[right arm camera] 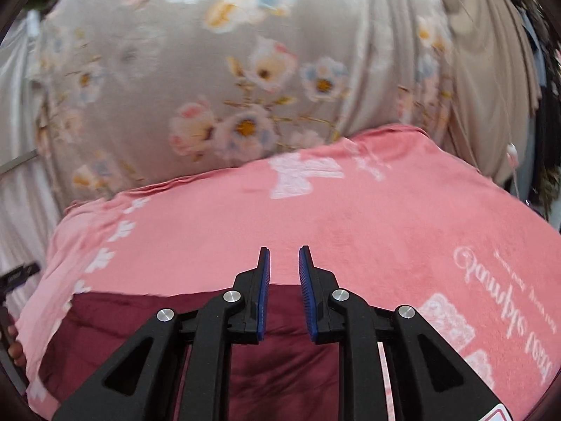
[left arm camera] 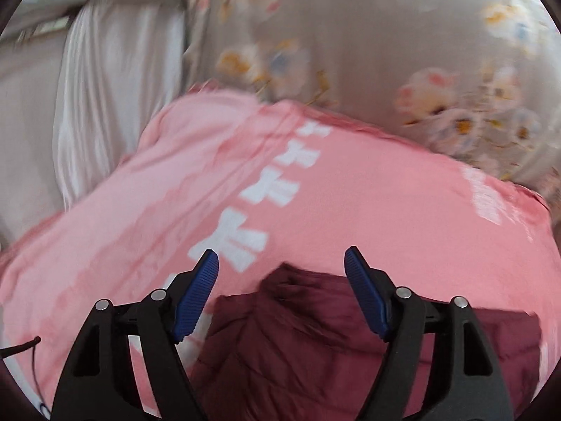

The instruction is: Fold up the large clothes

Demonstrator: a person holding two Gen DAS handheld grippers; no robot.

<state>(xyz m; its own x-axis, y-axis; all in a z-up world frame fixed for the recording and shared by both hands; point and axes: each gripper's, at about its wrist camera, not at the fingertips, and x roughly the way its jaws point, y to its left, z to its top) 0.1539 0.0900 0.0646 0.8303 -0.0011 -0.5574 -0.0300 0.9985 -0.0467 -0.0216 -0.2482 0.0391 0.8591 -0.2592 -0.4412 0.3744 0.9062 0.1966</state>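
Left wrist view shows the left gripper (left arm camera: 281,259) with its jaws spread wide and nothing between the blue pads (left arm camera: 196,298), hanging over a dark maroon garment (left arm camera: 305,343) that lies on a pink towel (left arm camera: 350,189). That towel, printed with white bows and lettering, is spread over a floral sheet (left arm camera: 368,35), with pale striped bedding (left arm camera: 105,98) off to the left. Right wrist view has the right gripper (right arm camera: 284,256) over the same maroon garment (right arm camera: 280,368), jaws parted only narrowly and gripping nothing; the cloth's far edge runs straight across the towel (right arm camera: 350,217) just under the fingertips. Both pictures are smeared, so fine creases are hard to read. Judging by the neat straight edge and both grippers being empty, a fold looks freshly laid down and let go, and the garment appears partly folded into a compact block in the near part of the towel. How many folds remain I cannot tell, since most of the cloth is hidden beneath the gripper frames. The next move likely calls for each gripper to find a fresh edge or corner at the sides, pinch through all layers, and lift evenly so the stack does not slide apart.
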